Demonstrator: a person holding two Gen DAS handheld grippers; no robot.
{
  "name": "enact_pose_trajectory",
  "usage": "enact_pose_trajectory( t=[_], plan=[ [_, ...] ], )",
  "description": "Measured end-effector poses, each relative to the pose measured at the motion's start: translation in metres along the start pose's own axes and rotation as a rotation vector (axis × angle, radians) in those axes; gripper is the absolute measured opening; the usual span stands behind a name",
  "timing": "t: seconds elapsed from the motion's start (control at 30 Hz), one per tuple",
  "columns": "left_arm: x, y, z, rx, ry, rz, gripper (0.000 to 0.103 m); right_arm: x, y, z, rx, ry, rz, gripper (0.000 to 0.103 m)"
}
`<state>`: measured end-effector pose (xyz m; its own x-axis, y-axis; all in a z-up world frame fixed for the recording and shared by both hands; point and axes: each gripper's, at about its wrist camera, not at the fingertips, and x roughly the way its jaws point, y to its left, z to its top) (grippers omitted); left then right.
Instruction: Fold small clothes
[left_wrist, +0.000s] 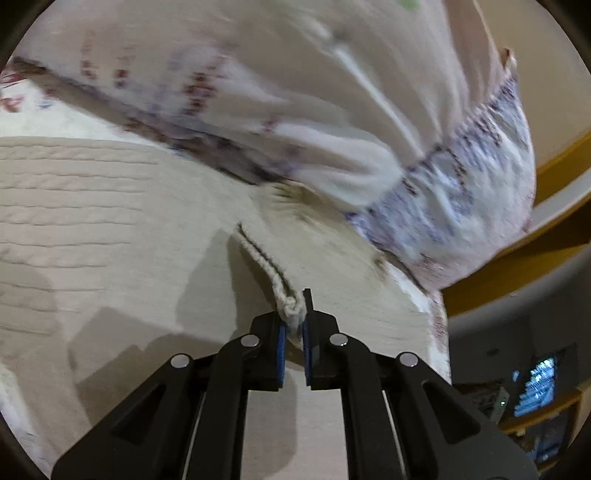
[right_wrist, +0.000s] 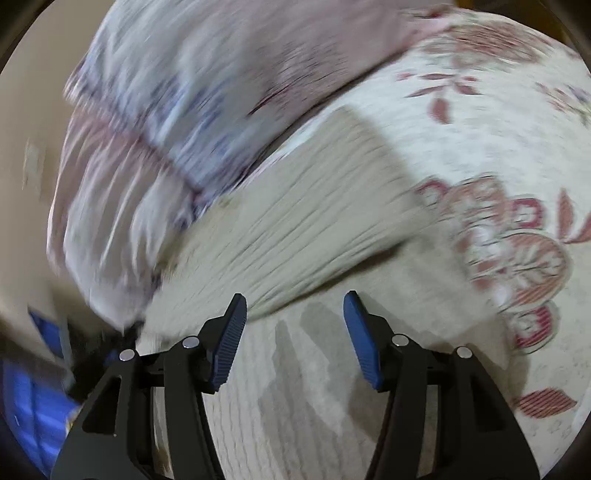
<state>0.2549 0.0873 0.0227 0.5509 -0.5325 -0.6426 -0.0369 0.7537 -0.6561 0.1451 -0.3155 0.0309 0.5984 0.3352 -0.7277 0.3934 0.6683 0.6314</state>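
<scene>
Pinched between the blue pads of my left gripper (left_wrist: 294, 325), low in the centre of the left view, is the hemmed edge of a beige ribbed knit garment (left_wrist: 110, 206), which spreads away to the left half of that frame over a floral bedspread (left_wrist: 22, 96). My right gripper (right_wrist: 293, 339) stands with its fingers (right_wrist: 229, 343) wide apart and nothing between them, low in the right view, over the same garment (right_wrist: 295, 229) at centre frame. Blurred patterned pillows (left_wrist: 461, 192) fill the upper right of the left view; no containers are distinguishable.
</scene>
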Motion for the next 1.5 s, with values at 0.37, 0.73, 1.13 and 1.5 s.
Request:
enact_pose_trajectory(
  t=[0.37, 0.73, 1.13, 1.5],
  plan=[
    [0.011, 0.015, -0.018, 0.010, 0.053, 0.069, 0.010, 0.003, -0.011, 0.007, 0.031, -0.124, -0.182, 0.008],
    [-0.064, 0.040, -0.029, 0.018, -0.004, -0.026, 0.054, -0.015, 0.054, -0.009, -0.220, -0.112, -0.211, 0.044],
    [-0.189, 0.158, -0.042, -0.243, -0.258, 0.125, 0.054, 0.089, 0.171, -0.053, -0.609, 0.096, -0.161, 0.059],
    [-0.209, 0.225, -0.027, -0.484, -0.377, 0.152, 0.052, 0.100, 0.163, -0.065, -0.554, 0.209, -0.111, 0.064]
  ],
)
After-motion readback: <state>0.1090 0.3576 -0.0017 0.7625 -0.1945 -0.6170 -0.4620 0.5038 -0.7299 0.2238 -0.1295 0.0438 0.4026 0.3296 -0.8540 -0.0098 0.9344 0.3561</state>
